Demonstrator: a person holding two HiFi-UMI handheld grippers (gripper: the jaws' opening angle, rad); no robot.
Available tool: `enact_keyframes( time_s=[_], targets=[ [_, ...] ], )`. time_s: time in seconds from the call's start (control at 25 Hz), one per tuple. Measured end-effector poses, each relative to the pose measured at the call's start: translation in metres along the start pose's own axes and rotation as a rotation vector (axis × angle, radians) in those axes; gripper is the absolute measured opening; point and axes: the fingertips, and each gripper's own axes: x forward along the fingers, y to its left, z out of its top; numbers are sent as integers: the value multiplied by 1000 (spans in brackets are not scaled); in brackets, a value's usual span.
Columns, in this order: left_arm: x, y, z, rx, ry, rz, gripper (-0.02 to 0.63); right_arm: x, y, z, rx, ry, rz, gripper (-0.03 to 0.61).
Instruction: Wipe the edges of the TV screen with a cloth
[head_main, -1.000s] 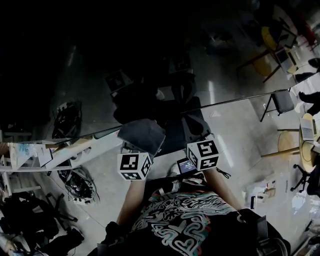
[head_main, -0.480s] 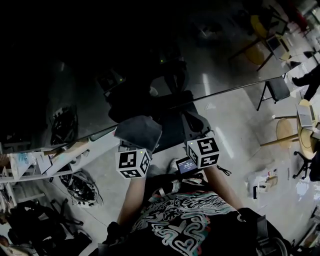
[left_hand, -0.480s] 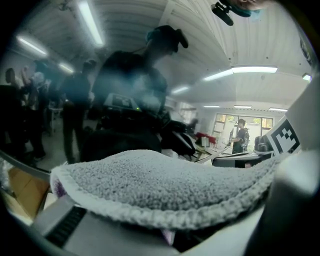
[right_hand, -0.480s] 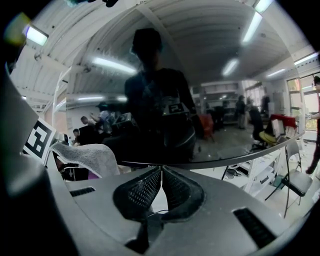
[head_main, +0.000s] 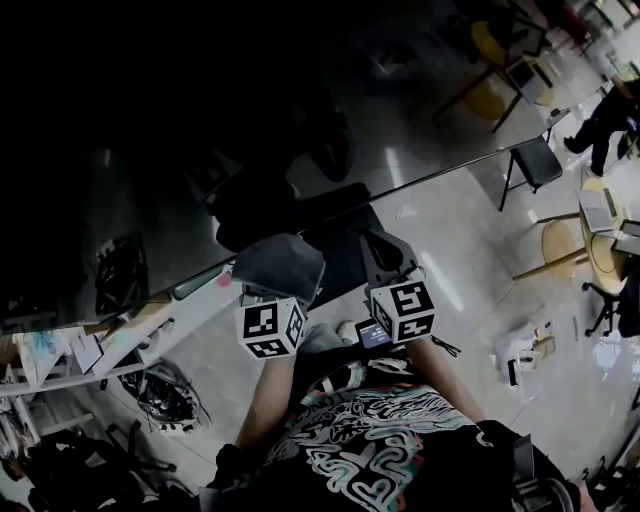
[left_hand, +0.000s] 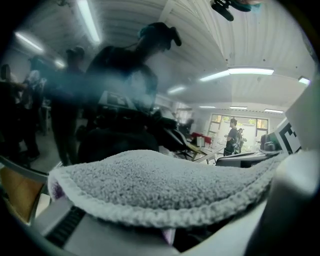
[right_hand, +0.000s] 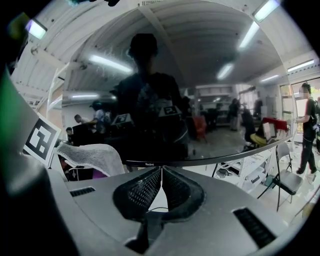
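Cloth (left_hand: 160, 185), one, grey: clamped in the left gripper (head_main: 272, 300), draped over its jaws, against the lower edge of the TV screen (right_hand: 200, 100), one. Grippers, two. Right gripper (right_hand: 161, 170): jaws pressed together, empty, tips just under that edge. Forearms (head_main: 262, 400) reached forward, side by side.

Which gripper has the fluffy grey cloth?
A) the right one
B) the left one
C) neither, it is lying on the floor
B: the fluffy grey cloth fills the left gripper view, held in the left gripper, while the right gripper has its jaws shut together on nothing.
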Motion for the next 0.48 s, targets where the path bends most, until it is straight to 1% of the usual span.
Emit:
enact_keyframes(
  time_s=[0.16,0.36,0.48],
  targets=[
    [4,-8,1,5,2,-15,31,-3,-5,4,0,-3,-34,31],
    [5,-5,1,8,22,1,32,4,2,9,15,2,-60,31],
    [6,-3,1,5,29,-15,32,8,4,7,31,11,-94,31]
  ],
)
